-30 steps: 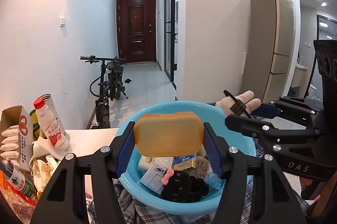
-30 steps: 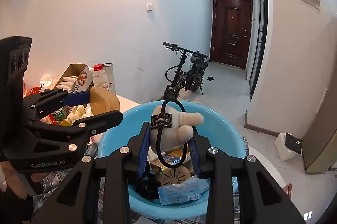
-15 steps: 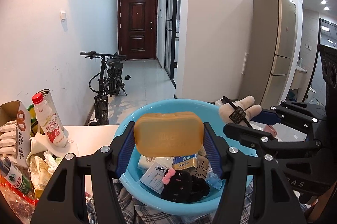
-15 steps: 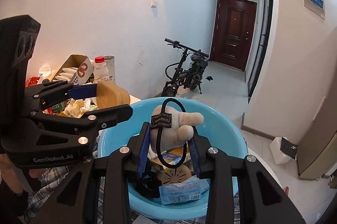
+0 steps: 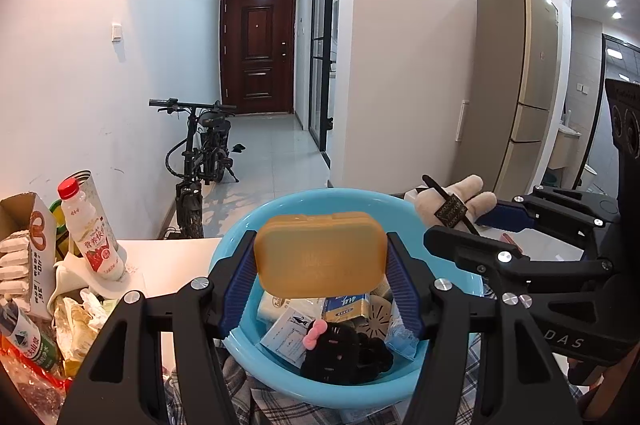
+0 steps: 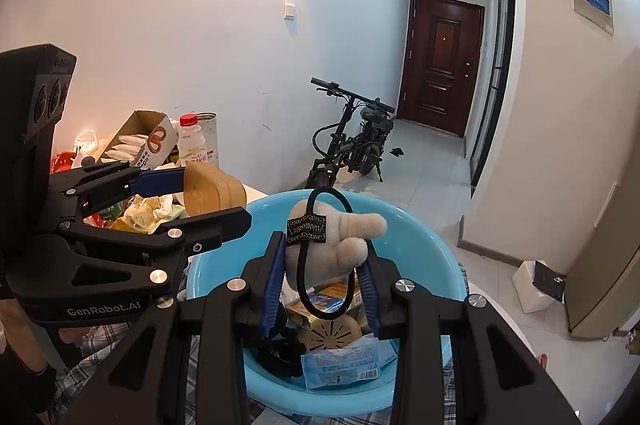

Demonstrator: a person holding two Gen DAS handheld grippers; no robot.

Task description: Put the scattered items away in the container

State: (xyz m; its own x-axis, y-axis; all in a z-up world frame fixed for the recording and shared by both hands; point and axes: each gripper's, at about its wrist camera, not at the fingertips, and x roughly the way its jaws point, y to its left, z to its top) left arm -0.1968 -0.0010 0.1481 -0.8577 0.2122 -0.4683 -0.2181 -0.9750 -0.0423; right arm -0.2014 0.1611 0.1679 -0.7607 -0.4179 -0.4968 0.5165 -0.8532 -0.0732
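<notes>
A light blue basin (image 5: 312, 197) stands on a plaid cloth and holds several items: packets, a round beige disc (image 5: 378, 313) and a black plush with a pink bow (image 5: 340, 349). My left gripper (image 5: 320, 265) is shut on an amber soap box (image 5: 320, 249), held just above the basin's near side. To its right, my right gripper (image 5: 464, 221) is shut on a beige plush toy (image 5: 468, 189). In the right wrist view the right gripper (image 6: 322, 265) pinches that plush toy (image 6: 344, 245), with its black loop and label, over the basin (image 6: 432, 245). The left gripper (image 6: 212, 201) carries the soap box (image 6: 212, 189) at the left.
Left of the basin, the white table (image 5: 172, 261) bears a red-capped milk bottle (image 5: 94, 233), a cardboard box (image 5: 28, 249), bags and wrappers. A plaid cloth (image 5: 248, 393) lies under the basin. A bicycle (image 5: 200, 153) leans on the hallway wall beyond.
Both grippers hover over the basin with the same grips; the views only wobble slightly.
</notes>
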